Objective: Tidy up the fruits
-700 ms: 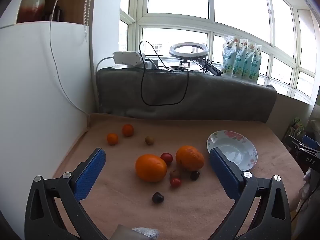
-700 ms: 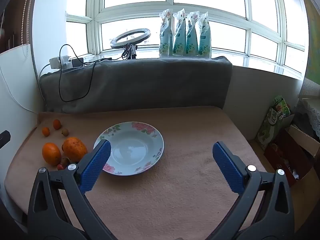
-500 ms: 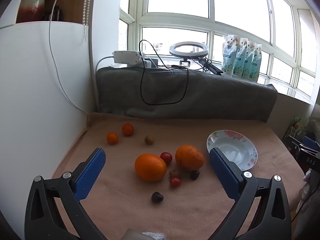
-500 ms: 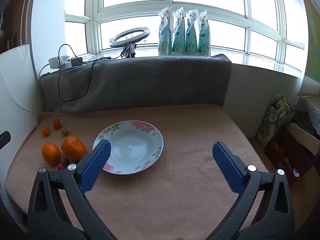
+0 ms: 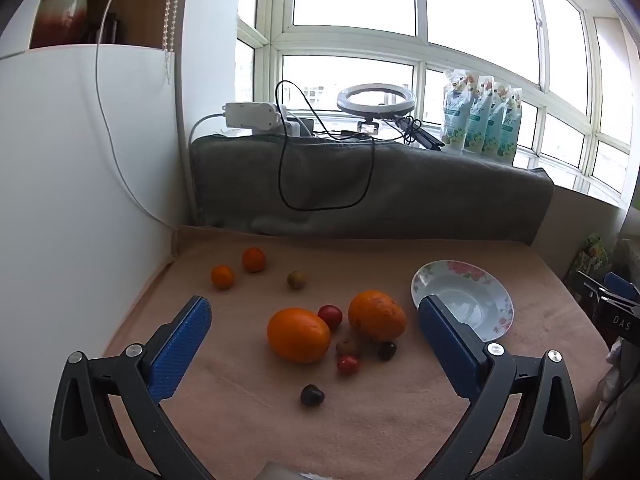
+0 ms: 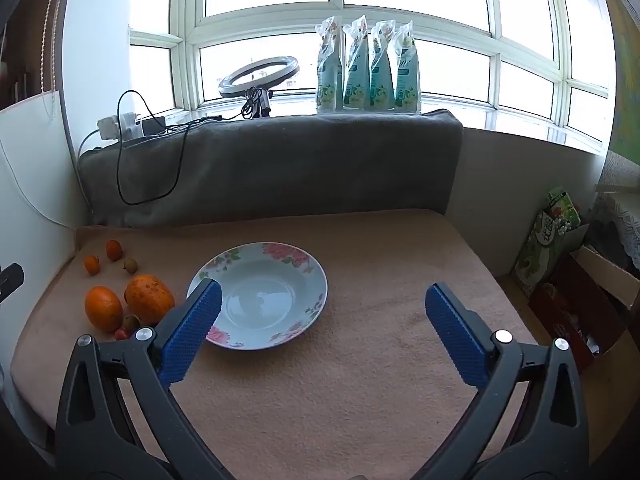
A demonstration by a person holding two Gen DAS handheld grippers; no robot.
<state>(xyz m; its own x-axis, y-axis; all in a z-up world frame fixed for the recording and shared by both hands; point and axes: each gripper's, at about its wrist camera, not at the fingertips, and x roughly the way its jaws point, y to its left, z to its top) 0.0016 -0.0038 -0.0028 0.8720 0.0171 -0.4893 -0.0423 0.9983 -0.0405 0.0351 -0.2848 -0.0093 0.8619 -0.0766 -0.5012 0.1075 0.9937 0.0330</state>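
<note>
The smooth round orange (image 5: pixel 298 334) sits dead ahead at 12 o'clock of the left gripper (image 5: pixel 315 334), framed between its wide-open, empty jaws, so the left is judged nearer. The empty floral ceramic plate (image 6: pixel 280 256) lies at 11 o'clock of the right gripper (image 6: pixel 324 318), also spread wide and empty. Counted on the beige cloth (image 5: pixel 400 420): two big oranges, two small, six little fruits, one plate.

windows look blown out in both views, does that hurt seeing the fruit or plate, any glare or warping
Left wrist view: windows pure white, yet the big oranges stay sharp; fisheye bends the frames. Right wrist view: same washout, a soft sheen inside the plate, its flower rim clear; fruit at the left edge looks squeezed.
</note>
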